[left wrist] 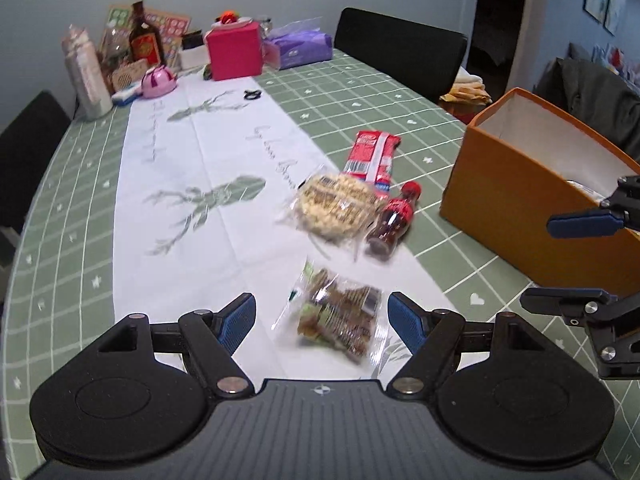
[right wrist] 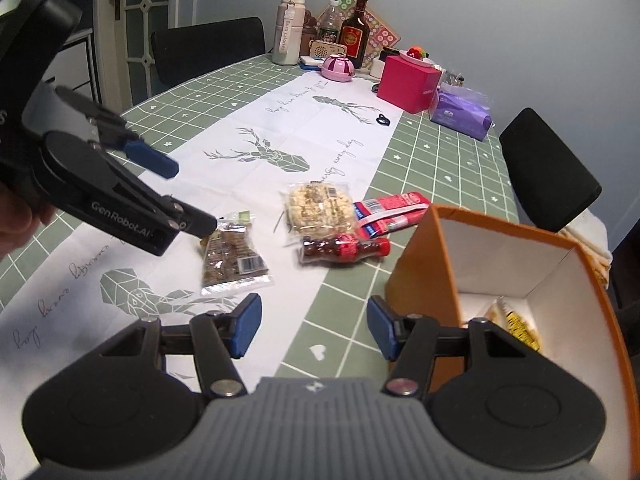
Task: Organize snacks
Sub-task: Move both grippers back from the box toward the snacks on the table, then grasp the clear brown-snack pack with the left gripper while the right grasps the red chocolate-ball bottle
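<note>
A brown snack packet lies on the white runner. My left gripper hangs open just above it, and in the left wrist view the packet shows between the spread fingers, untouched by the pads. Beyond it lie a pale puffed-rice packet, a red packet and a small cola bottle on its side. My right gripper is open and empty beside the orange box, which holds a yellow packet.
The green checked tablecloth covers the table. At the far end stand a pink box, a purple tissue pack, bottles and small clutter. Black chairs stand around the table.
</note>
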